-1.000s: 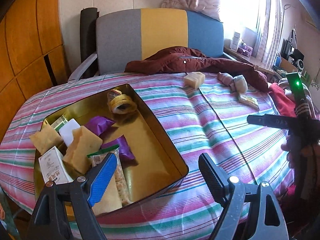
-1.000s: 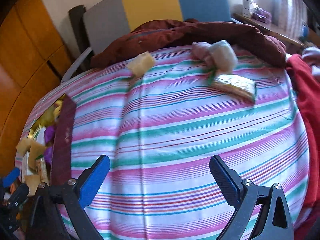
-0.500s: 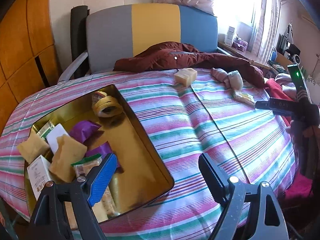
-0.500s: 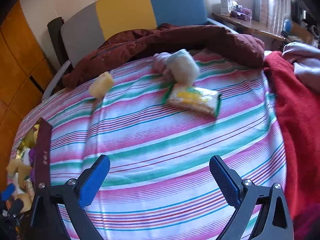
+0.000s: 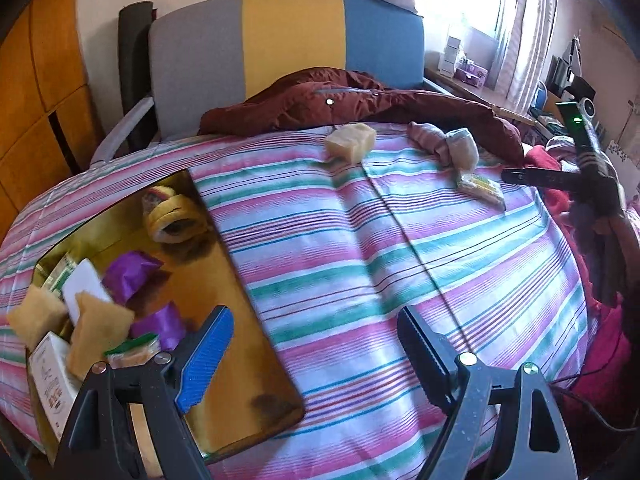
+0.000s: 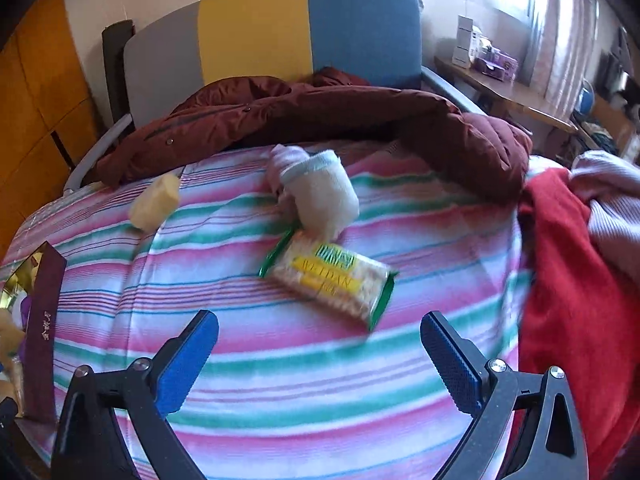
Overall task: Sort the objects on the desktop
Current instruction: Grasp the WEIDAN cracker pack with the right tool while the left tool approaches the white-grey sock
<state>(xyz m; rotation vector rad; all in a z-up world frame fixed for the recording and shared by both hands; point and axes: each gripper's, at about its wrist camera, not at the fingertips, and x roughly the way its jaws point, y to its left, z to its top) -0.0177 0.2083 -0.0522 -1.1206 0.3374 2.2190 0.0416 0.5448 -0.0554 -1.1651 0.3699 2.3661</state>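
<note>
A gold tin box (image 5: pixel 256 364) lies at the left of the striped cloth and holds sponges, purple packets, a white box and a tape roll (image 5: pixel 176 220). My left gripper (image 5: pixel 316 344) is open and empty, over the box's right rim. My right gripper (image 6: pixel 320 348) is open and empty, just in front of a green-edged cracker packet (image 6: pixel 332 280). That packet also shows in the left wrist view (image 5: pixel 480 189). A rolled pair of socks (image 6: pixel 316 192) lies just behind it. A yellow sponge (image 6: pixel 154 202) lies farther left. The box's dark red outer wall (image 6: pixel 42 328) shows at the left edge.
A dark red jacket (image 6: pixel 320 116) lies along the far edge of the cloth, before a grey, yellow and blue chair back (image 5: pixel 288 48). Red and pink clothing (image 6: pixel 576 272) is piled on the right. The right gripper's body (image 5: pixel 588 184) shows at the left view's right edge.
My right gripper has moved forward and right, close up to the cracker packet. My left gripper has shifted right, away from the box's middle. Both stay open.
</note>
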